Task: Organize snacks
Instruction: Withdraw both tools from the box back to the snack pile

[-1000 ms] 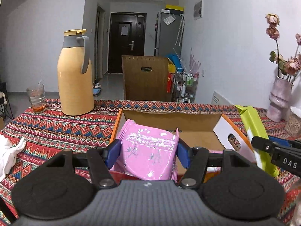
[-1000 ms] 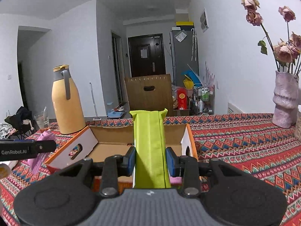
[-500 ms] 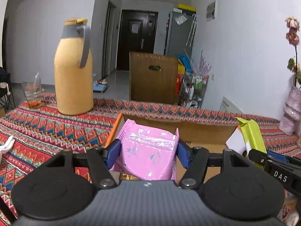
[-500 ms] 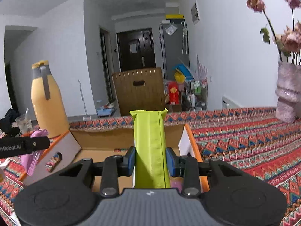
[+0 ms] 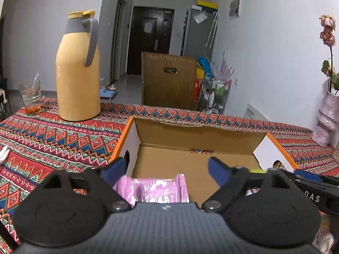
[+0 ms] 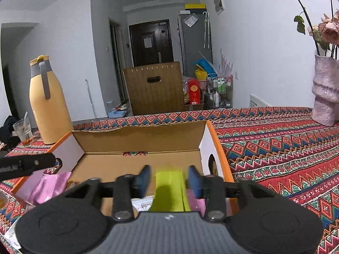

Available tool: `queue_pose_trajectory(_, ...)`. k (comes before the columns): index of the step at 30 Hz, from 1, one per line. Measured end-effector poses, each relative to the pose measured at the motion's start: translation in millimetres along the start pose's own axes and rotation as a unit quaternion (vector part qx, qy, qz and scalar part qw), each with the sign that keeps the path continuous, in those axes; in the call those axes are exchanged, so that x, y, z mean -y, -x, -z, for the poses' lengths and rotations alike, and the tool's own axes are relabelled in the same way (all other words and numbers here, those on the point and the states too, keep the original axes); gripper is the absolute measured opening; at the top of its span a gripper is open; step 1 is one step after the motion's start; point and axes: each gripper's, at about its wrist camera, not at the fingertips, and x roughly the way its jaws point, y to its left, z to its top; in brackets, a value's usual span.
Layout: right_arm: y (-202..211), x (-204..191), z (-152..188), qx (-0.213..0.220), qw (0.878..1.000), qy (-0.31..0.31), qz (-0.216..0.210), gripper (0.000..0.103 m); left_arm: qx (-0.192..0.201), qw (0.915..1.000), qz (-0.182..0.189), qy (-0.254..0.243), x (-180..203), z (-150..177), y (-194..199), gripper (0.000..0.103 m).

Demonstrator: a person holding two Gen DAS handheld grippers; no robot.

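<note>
An open cardboard box [image 5: 197, 135] with orange edges sits on the patterned tablecloth. My left gripper [image 5: 167, 165] is open wide over its near left part; a pink snack packet [image 5: 152, 187] lies loose below the fingers inside the box. My right gripper [image 6: 168, 176] is open over the box's [image 6: 139, 139] near right part; a lime green packet [image 6: 169, 187], blurred, sits between the fingers without being pinched. The pink packet also shows in the right wrist view [image 6: 49, 185], under the left gripper's finger.
A yellow thermos jug [image 5: 77, 69] and a glass [image 5: 30, 96] stand at the back left of the table. A pink vase with dried roses [image 6: 325, 93] stands at the far right. A brown chair back [image 5: 168, 82] is behind the table.
Both grippers moved forward over the box and opened. The pink packet dropped out of the left gripper into the box; the green packet slipped down out of the right gripper's grip.
</note>
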Motion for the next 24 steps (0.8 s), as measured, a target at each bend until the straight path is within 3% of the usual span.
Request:
queue_pose_trajectory(1, 1.5, 2.5, -1.7, 0.003, 1.0, -0.002, 0.002, 0.074, 0.002, 1.0, 0.002, 0.001, 0.0, -0.4, 1.8, 0.098)
queue_pose_trajectory(3, 3.7, 4.0, -2.3, 0.008, 1.0, -0.005, 0.002, 0.088, 0.006, 1.0, 0.001, 0.006, -0.9, -0.4, 4.2, 0.103)
queue_pose_trajectory(6, 6.0, 7.3, -3.4, 0.008, 1.0, -0.011, 0.003, 0.097, 0.004, 1.0, 0.001, 0.009, -1.5, -2.1, 4.6, 0.103)
queue_pose_trajectory(24, 76.2, 11.3, -5.4, 0.037, 0.999, -0.009, 0.005, 0.101, 0.013, 0.9997, -0.015, -0.01, -4.4, -1.8, 64.7, 0.103)
